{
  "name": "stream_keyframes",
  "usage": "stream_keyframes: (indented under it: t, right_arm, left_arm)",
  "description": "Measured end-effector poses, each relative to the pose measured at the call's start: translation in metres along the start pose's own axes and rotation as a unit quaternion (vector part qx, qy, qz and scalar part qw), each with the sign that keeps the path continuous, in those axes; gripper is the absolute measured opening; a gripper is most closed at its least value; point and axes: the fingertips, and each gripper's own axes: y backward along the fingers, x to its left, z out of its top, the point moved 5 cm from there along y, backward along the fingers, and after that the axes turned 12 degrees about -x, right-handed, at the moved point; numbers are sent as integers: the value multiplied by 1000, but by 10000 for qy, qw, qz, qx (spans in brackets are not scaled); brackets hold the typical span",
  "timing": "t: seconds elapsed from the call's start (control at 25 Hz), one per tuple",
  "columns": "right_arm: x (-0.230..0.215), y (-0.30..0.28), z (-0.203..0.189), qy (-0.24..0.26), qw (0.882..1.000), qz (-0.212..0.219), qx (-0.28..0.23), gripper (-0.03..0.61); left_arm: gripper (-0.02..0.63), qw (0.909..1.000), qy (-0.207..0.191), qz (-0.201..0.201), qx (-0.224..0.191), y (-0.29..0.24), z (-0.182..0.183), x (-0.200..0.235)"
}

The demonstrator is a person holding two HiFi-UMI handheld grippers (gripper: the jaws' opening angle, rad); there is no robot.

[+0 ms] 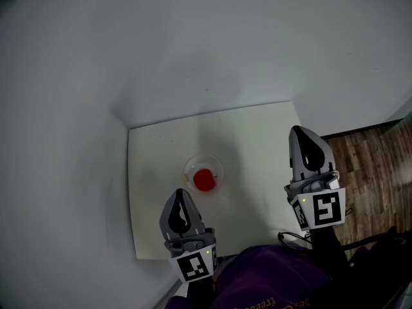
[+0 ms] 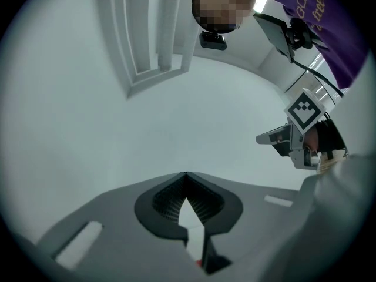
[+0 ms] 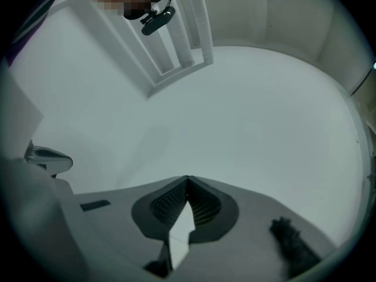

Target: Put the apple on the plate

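A red apple [image 1: 205,179] lies in a small clear plate [image 1: 188,170] near the middle of the white table [image 1: 161,148]. My left gripper [image 1: 181,192] hovers just in front of the plate, raised off the table, its jaws shut with nothing in them [image 2: 186,174]. A sliver of red shows low through the gap under its jaws. My right gripper [image 1: 298,130] hangs over the table's right edge, well to the right of the plate. Its jaws also meet at the tip, empty [image 3: 187,178]. Each gripper shows at the edge of the other's view.
The table stands in a corner of pale grey walls. Wooden floor [image 1: 368,159] lies to its right. A black cable [image 1: 291,238] and the person's purple top [image 1: 270,282] are at the near edge. A white slatted frame [image 2: 154,34] stands against the wall.
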Motion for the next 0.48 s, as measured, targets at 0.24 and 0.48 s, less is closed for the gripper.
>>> stream_keyframes:
  t: [0.24, 0.48]
  right_arm:
    - [0, 0, 0, 47, 10000, 4, -3, 9]
    - [-1, 1, -2, 115, 9999, -2, 28, 9]
  left_arm:
    - [8, 10000, -64, 10, -37, -1, -1, 1]
    - [8, 10000, -72, 51, 33, -1, -5, 3]
